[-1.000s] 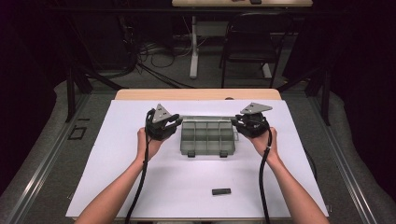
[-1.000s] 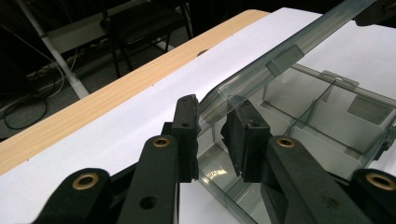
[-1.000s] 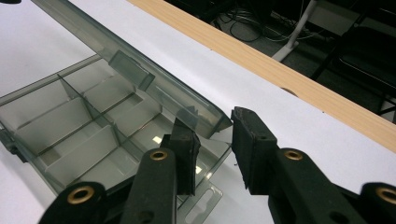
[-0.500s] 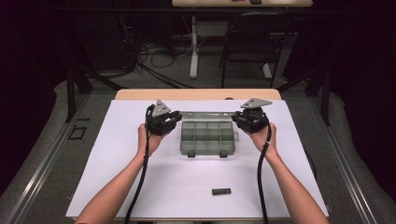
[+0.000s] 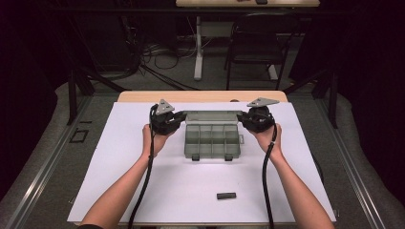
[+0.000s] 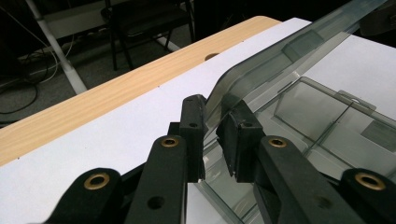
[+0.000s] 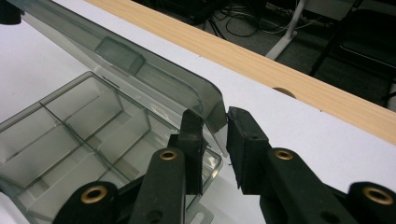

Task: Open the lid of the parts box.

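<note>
A smoky clear compartment box (image 5: 212,141) lies on the white table top (image 5: 143,191) with its lid (image 5: 210,116) swung up at the back. My left gripper (image 5: 183,117) is at the lid's left corner and my right gripper (image 5: 240,119) at its right corner. In the left gripper view the lid's (image 6: 289,56) edge runs down between the jaws of the left gripper (image 6: 211,140), which are shut on it, over the box's compartments (image 6: 327,126). In the right gripper view the right gripper (image 7: 215,140) is shut on the lid's (image 7: 140,70) rounded corner, beside the dividers (image 7: 70,126).
A small black bar (image 5: 226,195) lies near the front edge of the table. A strip of bare wood (image 5: 200,96) with a round hole runs along the far edge. Beyond it are a chair (image 5: 258,43), a desk leg and floor cables.
Both hands have stayed at the lid's corners. The right gripper has shifted slightly up and back with the lid; the left has barely moved.
</note>
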`<state>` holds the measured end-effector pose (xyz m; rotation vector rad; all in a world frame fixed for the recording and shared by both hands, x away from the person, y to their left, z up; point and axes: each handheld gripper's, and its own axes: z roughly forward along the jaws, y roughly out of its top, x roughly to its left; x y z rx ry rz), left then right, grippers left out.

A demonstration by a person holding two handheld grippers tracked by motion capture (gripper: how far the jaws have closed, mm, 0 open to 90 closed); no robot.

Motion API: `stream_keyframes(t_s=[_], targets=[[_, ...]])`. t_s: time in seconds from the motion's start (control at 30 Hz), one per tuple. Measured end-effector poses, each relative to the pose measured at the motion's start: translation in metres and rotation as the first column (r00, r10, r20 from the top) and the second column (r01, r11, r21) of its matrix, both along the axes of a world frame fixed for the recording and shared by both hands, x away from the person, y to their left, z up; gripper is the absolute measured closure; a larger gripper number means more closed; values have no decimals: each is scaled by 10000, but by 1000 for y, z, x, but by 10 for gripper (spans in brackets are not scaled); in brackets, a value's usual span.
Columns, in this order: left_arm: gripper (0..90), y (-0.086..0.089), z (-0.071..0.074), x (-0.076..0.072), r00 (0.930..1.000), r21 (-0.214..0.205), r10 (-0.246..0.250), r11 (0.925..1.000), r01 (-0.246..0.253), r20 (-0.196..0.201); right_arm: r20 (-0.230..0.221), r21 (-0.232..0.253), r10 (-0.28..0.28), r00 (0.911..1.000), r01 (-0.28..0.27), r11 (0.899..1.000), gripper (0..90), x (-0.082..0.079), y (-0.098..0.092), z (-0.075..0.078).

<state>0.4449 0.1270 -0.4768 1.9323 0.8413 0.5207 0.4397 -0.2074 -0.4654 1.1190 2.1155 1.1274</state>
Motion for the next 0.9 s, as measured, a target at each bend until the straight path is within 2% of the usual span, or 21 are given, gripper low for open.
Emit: stream_keyframes(t_s=[0.23,0.53,0.9], targets=[[792,-2,-2,4,9999,50,129,9999,-129,-33,-61,79,-135,9999,135,9999,768,5,0,-2],[794,-3,-7,10,9996,100,204,9997,-202,-215,-370,244,-265,9990,275,9993,791,13,-1,-9],[814,-4,-11,19,9979,-113,536,9985,-541,-372,-515,315,-466,9976,482,9983,793,20,0,-12]])
